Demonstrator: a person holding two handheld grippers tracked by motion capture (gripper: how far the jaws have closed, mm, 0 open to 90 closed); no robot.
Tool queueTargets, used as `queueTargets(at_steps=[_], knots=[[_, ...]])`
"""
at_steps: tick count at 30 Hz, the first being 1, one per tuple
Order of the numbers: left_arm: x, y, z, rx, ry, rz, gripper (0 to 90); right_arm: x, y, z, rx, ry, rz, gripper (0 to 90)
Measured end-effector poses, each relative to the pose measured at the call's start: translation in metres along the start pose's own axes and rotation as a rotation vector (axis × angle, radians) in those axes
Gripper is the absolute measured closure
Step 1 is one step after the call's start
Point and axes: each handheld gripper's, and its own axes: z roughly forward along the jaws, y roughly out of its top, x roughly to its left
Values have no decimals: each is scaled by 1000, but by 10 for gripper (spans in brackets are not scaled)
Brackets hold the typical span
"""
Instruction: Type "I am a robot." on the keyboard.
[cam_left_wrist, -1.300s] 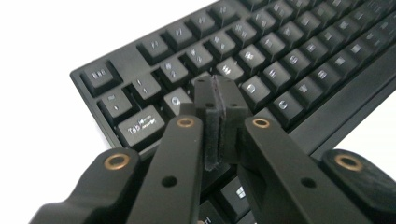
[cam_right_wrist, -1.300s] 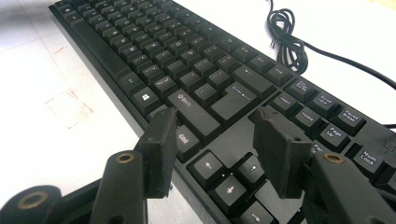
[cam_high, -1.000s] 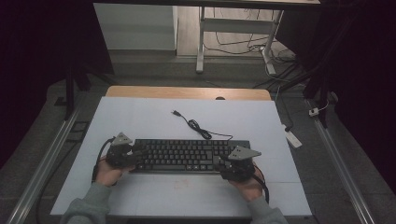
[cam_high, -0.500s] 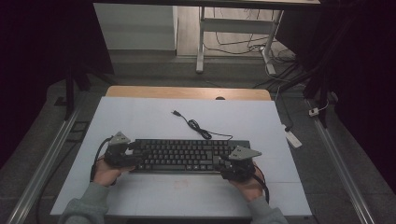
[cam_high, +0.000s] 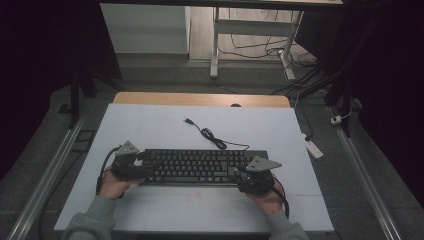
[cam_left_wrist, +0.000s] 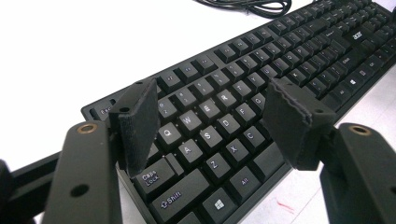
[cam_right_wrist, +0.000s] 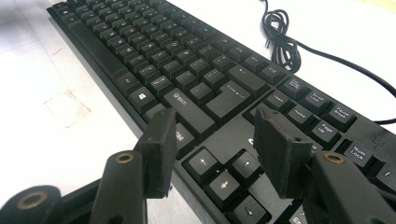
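Framing a black keyboard (cam_high: 202, 166) from both ends, we hold our left gripper (cam_left_wrist: 210, 121) spread over the Q, A and Caps Lock keys and our right gripper (cam_right_wrist: 212, 144) spread over the arrow keys, jaws apart and pinching nothing. We judge this placement readies us to take hold of each end. Lying flat on the white bench (cam_high: 150, 125), near its front edge, the keyboard is full-size with white-lettered keys; its black cable (cam_high: 212, 135) trails loosely behind.

Overhead; two close views sharing keyboard (cam_high: 202, 166)
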Motion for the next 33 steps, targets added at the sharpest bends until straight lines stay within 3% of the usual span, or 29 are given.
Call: queueTargets(at_steps=[12,33], knots=[[-13,8,-4,-15,-62,29,342,-3,-2,-6,-6,-9,11,494],[-31,13,-1,0,-113,72,341,-2,-2,-6,-3,-10,7,494]])
